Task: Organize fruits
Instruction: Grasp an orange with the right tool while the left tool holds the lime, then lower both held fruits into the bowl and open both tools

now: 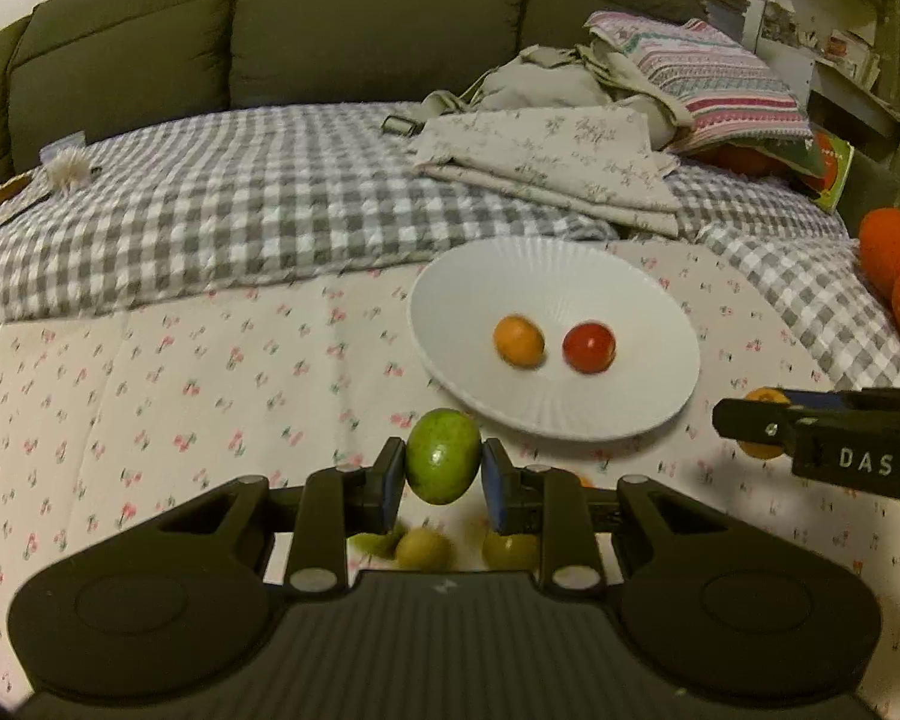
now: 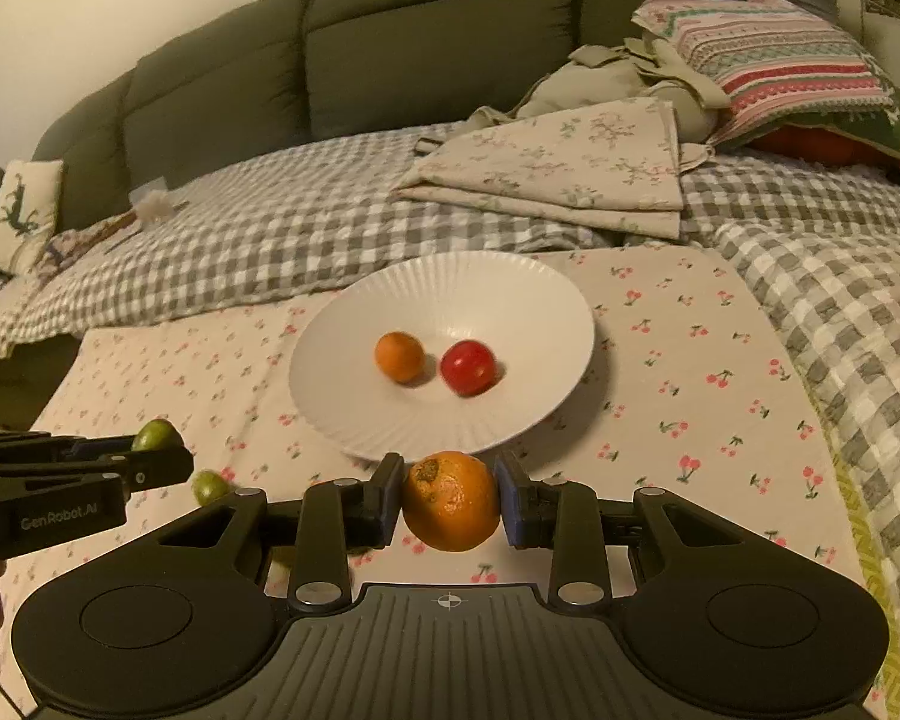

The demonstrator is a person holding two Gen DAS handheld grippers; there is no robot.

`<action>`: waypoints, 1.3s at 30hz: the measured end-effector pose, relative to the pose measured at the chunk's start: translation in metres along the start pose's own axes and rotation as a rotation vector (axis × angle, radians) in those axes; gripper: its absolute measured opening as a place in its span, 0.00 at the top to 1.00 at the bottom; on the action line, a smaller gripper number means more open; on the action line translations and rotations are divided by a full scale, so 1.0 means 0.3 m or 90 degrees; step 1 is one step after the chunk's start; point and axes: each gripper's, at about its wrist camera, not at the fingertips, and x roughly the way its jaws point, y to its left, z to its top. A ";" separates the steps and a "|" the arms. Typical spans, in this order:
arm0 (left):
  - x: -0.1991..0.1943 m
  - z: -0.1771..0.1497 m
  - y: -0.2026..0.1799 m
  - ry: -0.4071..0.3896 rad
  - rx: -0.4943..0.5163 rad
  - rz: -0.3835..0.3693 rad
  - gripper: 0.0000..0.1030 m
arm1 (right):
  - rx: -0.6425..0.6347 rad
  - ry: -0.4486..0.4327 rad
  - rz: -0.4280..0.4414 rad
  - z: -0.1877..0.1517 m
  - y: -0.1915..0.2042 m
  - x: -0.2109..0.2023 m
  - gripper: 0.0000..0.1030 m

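The green fruit (image 1: 443, 456) is clamped between the pads of the left tongs (image 1: 443, 474), lifted clear of the cherry-print cloth (image 1: 150, 396). The orange fruit (image 2: 451, 500), with a rough brown scar on its skin, is clamped the same way in the right tongs (image 2: 451, 504). Both are carried in the air just short of the near rim of the white plate (image 2: 354, 420), which lies ahead of each pair of tongs, a little to the right for the left pair and slightly to the left for the right pair.

In the plate's hollow two fruits already lie side by side, a small orange one (image 2: 398, 356) and a red one (image 2: 467, 367), close together but seemingly not touching. So part of the sorting looks done, and two more pieces appear to be on their way.

Below and behind the left tongs several small yellow-green fruits (image 1: 423, 547) lie on the cloth, blurred and partly hidden by the tongs' body, so their count cannot be told. These seem to be what is left to gather.

Further out, the cloth is spread over a grey checked bedspread (image 1: 210, 210), with folded floral linen (image 1: 546, 162) and a striped pillow (image 1: 708, 78) beyond the plate, and a dark green sofa back (image 1: 270, 36) behind.
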 end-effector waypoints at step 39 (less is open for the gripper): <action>0.268 0.033 -0.114 -0.058 0.099 -0.069 0.32 | 0.015 -0.006 0.029 0.082 -0.055 0.252 0.50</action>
